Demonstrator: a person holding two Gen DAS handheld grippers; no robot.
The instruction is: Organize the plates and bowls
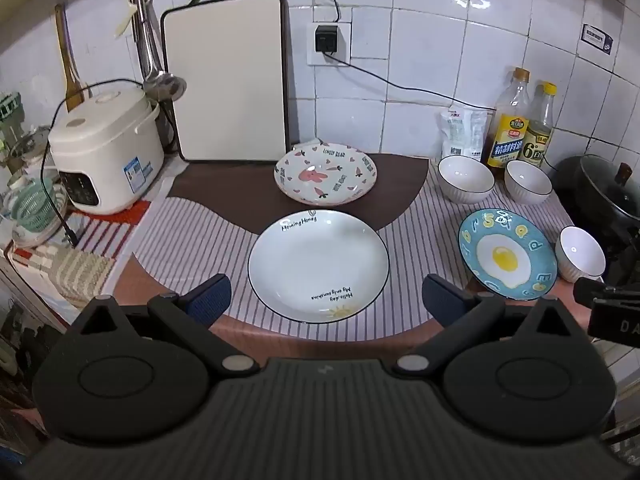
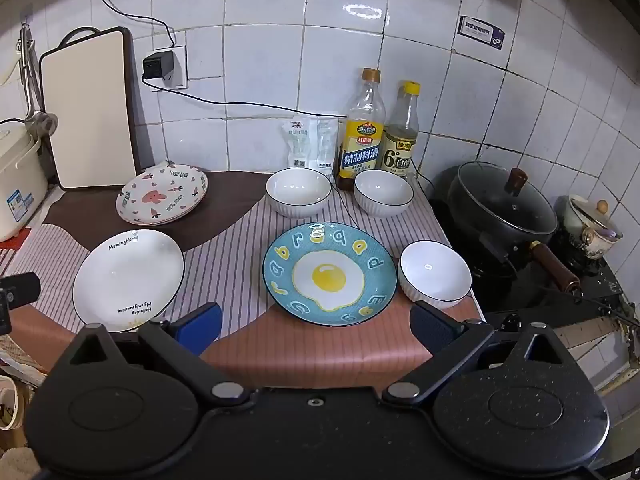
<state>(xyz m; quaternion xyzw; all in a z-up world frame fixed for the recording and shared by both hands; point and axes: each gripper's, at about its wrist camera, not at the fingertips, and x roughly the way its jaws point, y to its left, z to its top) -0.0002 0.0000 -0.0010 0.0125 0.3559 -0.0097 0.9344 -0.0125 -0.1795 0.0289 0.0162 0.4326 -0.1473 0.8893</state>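
- White plate (image 1: 318, 266) at 12 o'clock reads "Morning Honey"; bunny plate (image 1: 325, 174) reads "Lovely Bear".
- Left gripper (image 1: 324, 300) jaws spread wide, holding nothing.
- Right gripper (image 2: 316, 326) likewise wide, empty, egg plate (image 2: 330, 274) ahead.

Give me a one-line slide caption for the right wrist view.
Open right gripper above the fried-egg plate, three white bowls around it, two more plates at left.
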